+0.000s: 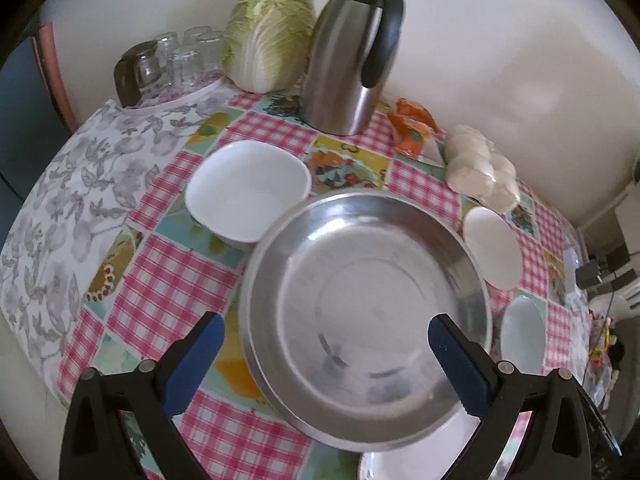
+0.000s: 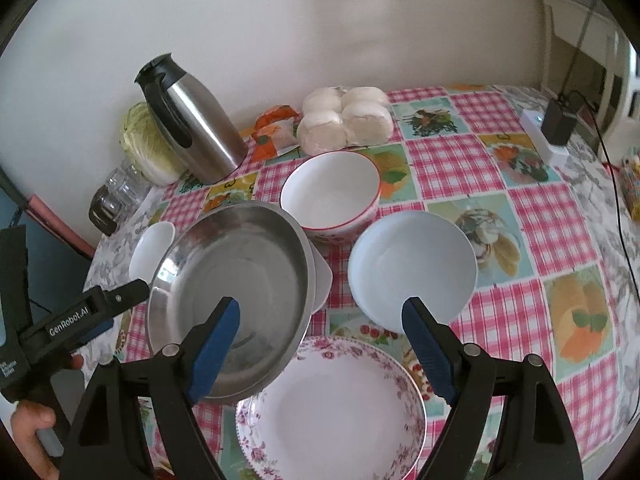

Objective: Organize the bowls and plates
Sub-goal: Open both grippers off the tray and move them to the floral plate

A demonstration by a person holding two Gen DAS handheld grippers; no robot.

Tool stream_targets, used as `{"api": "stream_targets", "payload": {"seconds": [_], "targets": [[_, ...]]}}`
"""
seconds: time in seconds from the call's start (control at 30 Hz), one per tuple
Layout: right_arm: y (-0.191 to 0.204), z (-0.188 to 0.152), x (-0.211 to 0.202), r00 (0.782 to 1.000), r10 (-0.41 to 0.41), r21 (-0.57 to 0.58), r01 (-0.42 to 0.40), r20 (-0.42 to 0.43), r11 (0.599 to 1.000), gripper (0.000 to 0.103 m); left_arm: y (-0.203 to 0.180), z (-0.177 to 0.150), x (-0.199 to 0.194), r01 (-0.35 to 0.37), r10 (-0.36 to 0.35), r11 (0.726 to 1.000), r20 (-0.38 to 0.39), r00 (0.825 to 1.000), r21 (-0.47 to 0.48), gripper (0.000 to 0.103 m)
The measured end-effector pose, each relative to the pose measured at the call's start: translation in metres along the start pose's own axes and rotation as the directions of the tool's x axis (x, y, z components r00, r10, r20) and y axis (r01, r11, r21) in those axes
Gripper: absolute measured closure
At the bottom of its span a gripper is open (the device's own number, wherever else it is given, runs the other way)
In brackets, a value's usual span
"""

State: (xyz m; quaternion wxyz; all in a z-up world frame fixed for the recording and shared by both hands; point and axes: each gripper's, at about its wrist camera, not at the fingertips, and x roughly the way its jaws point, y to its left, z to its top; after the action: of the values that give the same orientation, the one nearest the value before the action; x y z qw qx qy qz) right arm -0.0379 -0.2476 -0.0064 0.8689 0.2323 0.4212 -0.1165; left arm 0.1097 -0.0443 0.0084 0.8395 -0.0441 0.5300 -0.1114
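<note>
Against a plain pale wall stands a table (image 2: 532, 216) under a pink checked cloth with fruit panels. At its far side are a steel jug (image 2: 192, 124) with a black handle, a cabbage (image 1: 270, 36), upturned glasses (image 1: 184, 56), an orange packet (image 2: 276, 132) and a pack of white buns (image 2: 346, 120). At the far right a black plug sits in a white power strip (image 2: 544, 136).

Near the middle lies a steel pan (image 2: 232, 296), tilted, its near edge overlapping the rim of a flowered plate (image 2: 332, 412) at the near side and its right side lying over a white dish (image 2: 322, 276) that shows only as a rim. Just beyond the pan stands a red-rimmed bowl (image 2: 332, 196), and to the right of the pan, a little apart, a pale blue bowl (image 2: 412, 264). On the pan's left, touching or nearly touching it, is a small white bowl (image 1: 248, 192).

The left gripper (image 1: 326, 360) hovers at the pan's near edge with its jaws spread wide, one blue pad off the pan to the left and the other over its rim; whether that pad touches cannot be told. The right gripper (image 2: 320, 352) hangs above the flowered plate, jaws also wide apart and holding nothing.
</note>
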Motion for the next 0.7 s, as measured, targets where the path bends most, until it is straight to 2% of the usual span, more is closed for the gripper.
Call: {"api": "stream_targets", "payload": {"seconds": [0.3, 0.7], "targets": [[-0.033, -0.025, -0.002, 0.999, -0.019, 0.102, 0.024, -0.044, 0.995, 0.019, -0.019, -0.029, -0.006, 0.01, -0.008, 0.998, -0.026, 1.0, 0.064, 0.0], [-0.058, -0.056, 0.0, 0.992, -0.073, 0.134, 0.087, -0.104, 0.987, 0.019, -0.044, -0.077, 0.001, 0.013, 0.001, 0.988, -0.086, 0.996, 0.157, 0.0]]}}
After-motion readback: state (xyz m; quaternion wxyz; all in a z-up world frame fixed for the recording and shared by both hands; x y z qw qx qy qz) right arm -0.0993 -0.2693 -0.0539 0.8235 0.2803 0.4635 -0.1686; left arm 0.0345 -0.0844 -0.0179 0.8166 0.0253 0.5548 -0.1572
